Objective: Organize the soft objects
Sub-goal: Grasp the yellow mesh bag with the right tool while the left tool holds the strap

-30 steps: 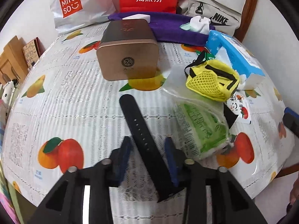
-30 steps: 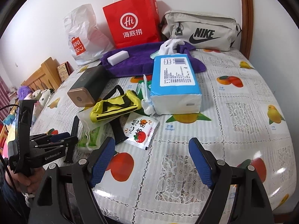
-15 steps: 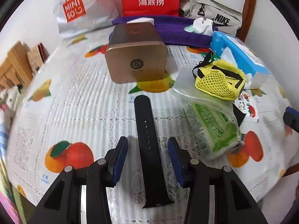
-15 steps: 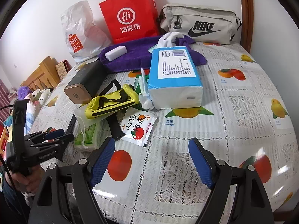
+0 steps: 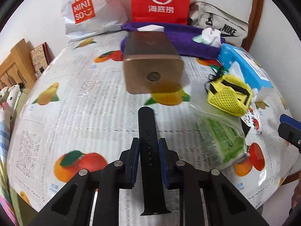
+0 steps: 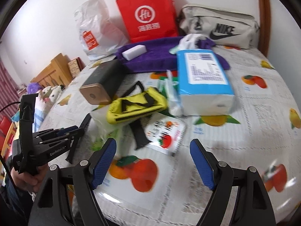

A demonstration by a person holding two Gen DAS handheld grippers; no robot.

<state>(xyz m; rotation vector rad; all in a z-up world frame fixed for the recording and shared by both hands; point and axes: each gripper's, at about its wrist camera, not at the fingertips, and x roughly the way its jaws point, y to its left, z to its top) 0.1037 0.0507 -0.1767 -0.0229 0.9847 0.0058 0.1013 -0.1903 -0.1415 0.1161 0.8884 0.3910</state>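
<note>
Now our left tongs (image 5: 148, 148) clench the black strap (image 5: 147, 141), which lies lengthwise on the counter (image 5: 75, 113) just before the bronze box (image 5: 152, 71). Our right tongs (image 6: 153, 162) hang released above the counter, near the snack packet (image 6: 166, 133).

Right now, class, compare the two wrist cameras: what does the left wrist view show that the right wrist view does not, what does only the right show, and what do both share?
Only the left wrist view shows the row of holes along the black strap and the left gripper pads shut against its sides.

Only the right wrist view shows the right gripper wide open over bare tablecloth, and the person's hand holding the left tool.

Both show the gold box, yellow mesh pouch, red bag and purple towel.
</note>
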